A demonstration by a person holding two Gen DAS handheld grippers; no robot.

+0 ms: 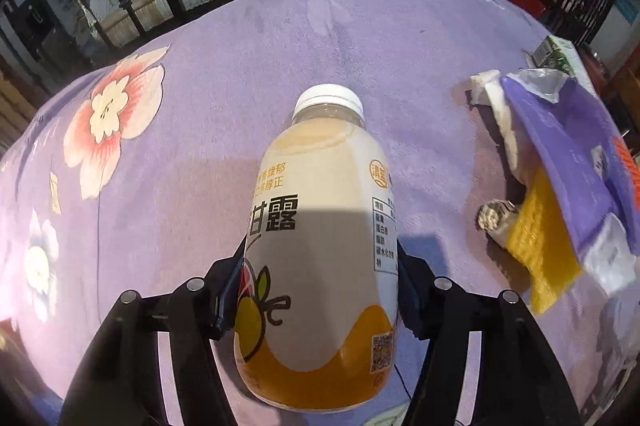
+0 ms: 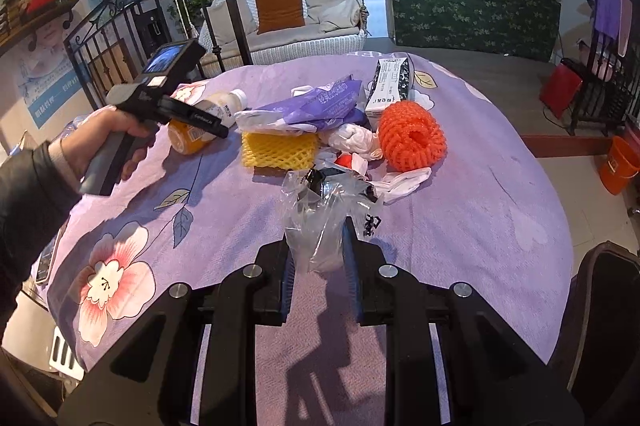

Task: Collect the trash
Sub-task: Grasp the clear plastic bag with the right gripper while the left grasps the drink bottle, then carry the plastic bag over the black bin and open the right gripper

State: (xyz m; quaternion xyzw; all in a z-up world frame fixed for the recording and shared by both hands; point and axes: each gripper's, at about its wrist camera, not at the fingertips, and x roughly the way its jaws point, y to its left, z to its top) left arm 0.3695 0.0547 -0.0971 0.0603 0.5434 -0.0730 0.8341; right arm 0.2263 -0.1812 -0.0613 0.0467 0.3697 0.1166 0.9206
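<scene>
My left gripper (image 1: 320, 290) is shut on a juice bottle (image 1: 320, 234) with a white cap and an orange base, just above the purple floral tablecloth (image 1: 200, 129). The bottle also shows in the right wrist view (image 2: 208, 121), held at the left of the trash pile. My right gripper (image 2: 318, 266) is shut on a clear plastic bag (image 2: 320, 218) at the near side of the pile. The pile holds a yellow foam net (image 2: 280, 145), an orange foam net (image 2: 412, 135), a purple wrapper (image 2: 320, 103), a white crumpled bag (image 2: 356, 139) and a carton (image 2: 390, 87).
The table edge (image 2: 560, 226) curves round at the right. A red-orange bucket (image 2: 620, 163) and a red bag (image 2: 560, 87) stand on the floor to the right. A white wicker sofa (image 2: 288, 29) and a black iron railing (image 2: 120, 37) lie beyond the table.
</scene>
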